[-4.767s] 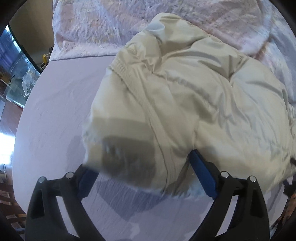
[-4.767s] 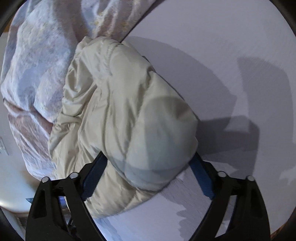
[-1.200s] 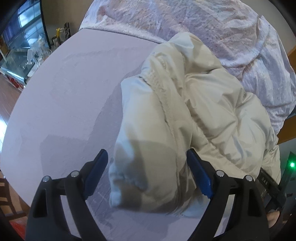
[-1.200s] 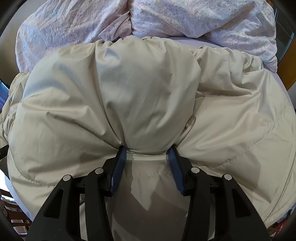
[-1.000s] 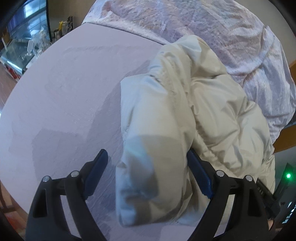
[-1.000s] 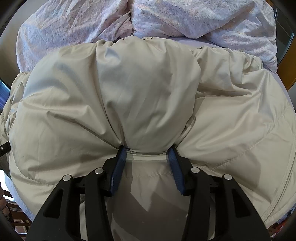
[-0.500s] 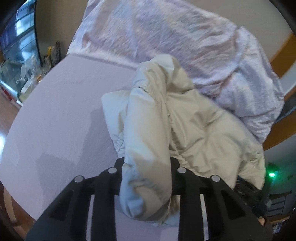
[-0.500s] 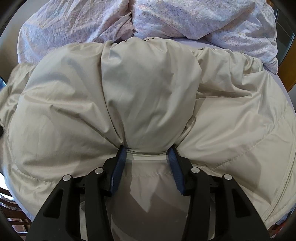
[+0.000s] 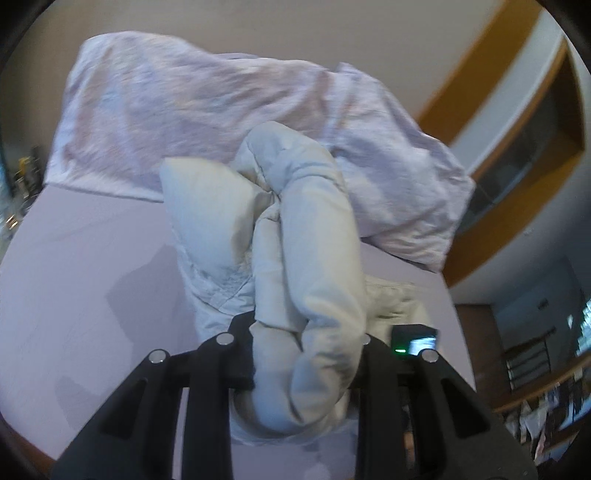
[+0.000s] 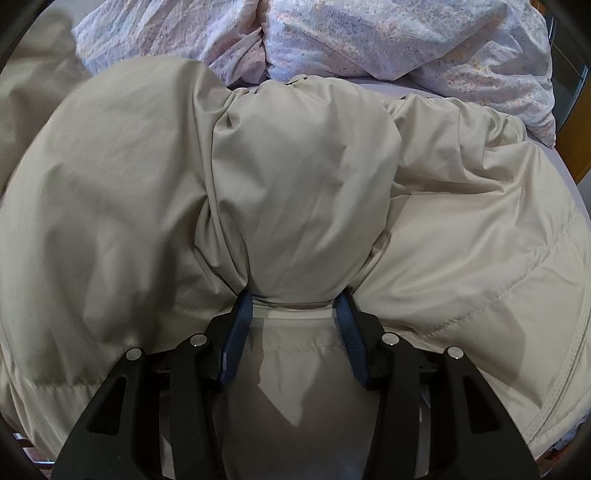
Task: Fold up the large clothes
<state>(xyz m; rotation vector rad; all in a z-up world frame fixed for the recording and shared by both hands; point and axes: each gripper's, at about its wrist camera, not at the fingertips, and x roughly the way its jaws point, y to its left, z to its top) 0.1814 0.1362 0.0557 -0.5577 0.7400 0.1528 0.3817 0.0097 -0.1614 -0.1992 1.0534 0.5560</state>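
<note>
In the left wrist view the left gripper (image 9: 306, 354) has its black arms drawn in against a thick roll of the cream puffer jacket (image 9: 314, 258), which fills the gap between them and bulges over the top; the fingertips themselves are buried in the fabric. The roll runs up from the lower centre of the frame toward the middle, lifted off the lavender bed sheet (image 9: 92, 266), with a second puffed fold (image 9: 207, 218) standing just left of it. Behind the jacket, across the upper half of the frame, lies a rumpled floral duvet (image 9: 207, 110). At lower right, just beside the gripper's arm, a small black device with a green light (image 9: 413, 341) shows (what it is cannot be told). A wood-trimmed wall (image 9: 491, 122) fills the upper right.

In the right wrist view the right gripper (image 10: 295, 325) is narrowed onto a gathered neck of the same jacket (image 10: 303, 184), its blue pads (image 10: 236, 332) pressing the cloth from both sides, with a band of fabric stretched between them. Above the pinch the padding balloons into a rounded mound at frame centre, and more jacket spreads to both edges and the bottom. The floral duvet (image 10: 369, 33) lies along the top, and a strip of sheet (image 10: 380, 86) shows between it and the jacket.
</note>
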